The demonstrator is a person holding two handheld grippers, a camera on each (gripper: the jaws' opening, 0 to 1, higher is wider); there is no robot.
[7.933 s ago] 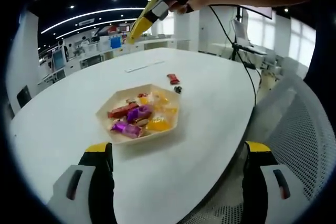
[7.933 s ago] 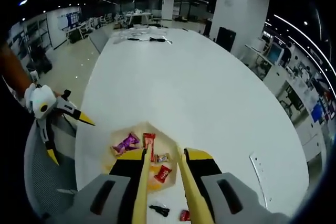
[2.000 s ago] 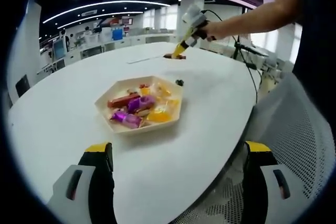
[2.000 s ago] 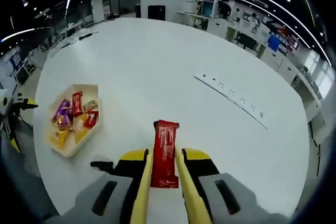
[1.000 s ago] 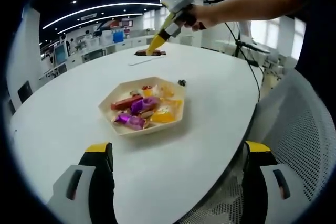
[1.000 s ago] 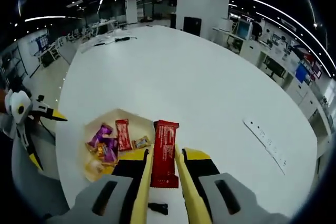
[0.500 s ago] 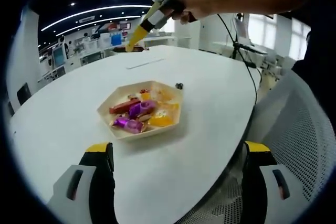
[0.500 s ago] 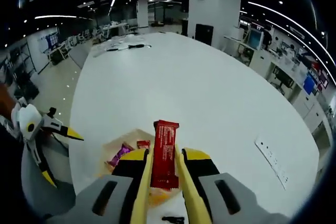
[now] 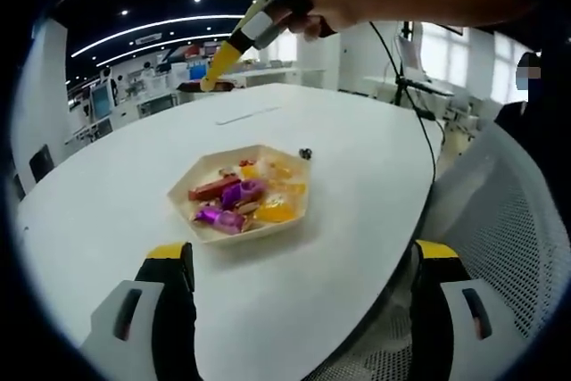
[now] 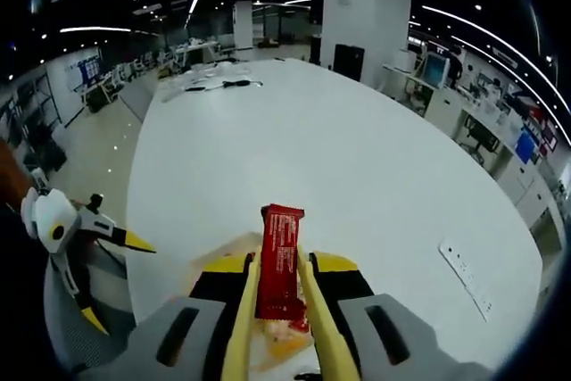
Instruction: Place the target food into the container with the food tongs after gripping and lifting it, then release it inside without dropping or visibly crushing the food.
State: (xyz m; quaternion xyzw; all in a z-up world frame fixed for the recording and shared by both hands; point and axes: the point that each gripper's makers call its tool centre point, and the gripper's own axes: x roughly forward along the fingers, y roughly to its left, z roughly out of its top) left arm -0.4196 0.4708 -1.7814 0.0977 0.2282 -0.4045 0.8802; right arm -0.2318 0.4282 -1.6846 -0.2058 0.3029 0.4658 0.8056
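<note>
Lots of bare white table (image 9: 107, 194) lies on every side of the tray (image 9: 183, 205) in the left gripper view. The tray sits near the middle of the round table end, well back from the curved edge. A mesh chair (image 9: 500, 220) stands just past that edge on the right side of the view. A small dark thing (image 9: 305, 152) lies on the table just beside the tray's far corner. A thin pale strip (image 9: 243, 114) lies farther off, well apart from the tray.

The tray is a pale six-sided dish. It holds wrapped sweets: a red bar (image 9: 212, 189), purple ones (image 9: 234, 194) and orange ones (image 9: 272, 212).

The right gripper (image 9: 212, 78) comes into the left gripper view from the top, held by a hand (image 9: 314, 13). It is up in the air, past the far side of the tray. Its yellow tips are pressed on a dark red thing, too small to tell well there.

In the right gripper view, the right gripper (image 10: 278, 296) pinches a red candy bar (image 10: 280, 260) between its two yellow jaws. The bar stands up along the jaws and sticks out past the tips. The jaws are close together, touching both long sides of the bar. Below the bar a bit of the tray and an orange sweet peek out. The long white table runs far ahead.

The left gripper (image 9: 299, 310) has its jaws spread wide apart, and nothing is between them. It shows also at the left of the right gripper view, off the table edge.
</note>
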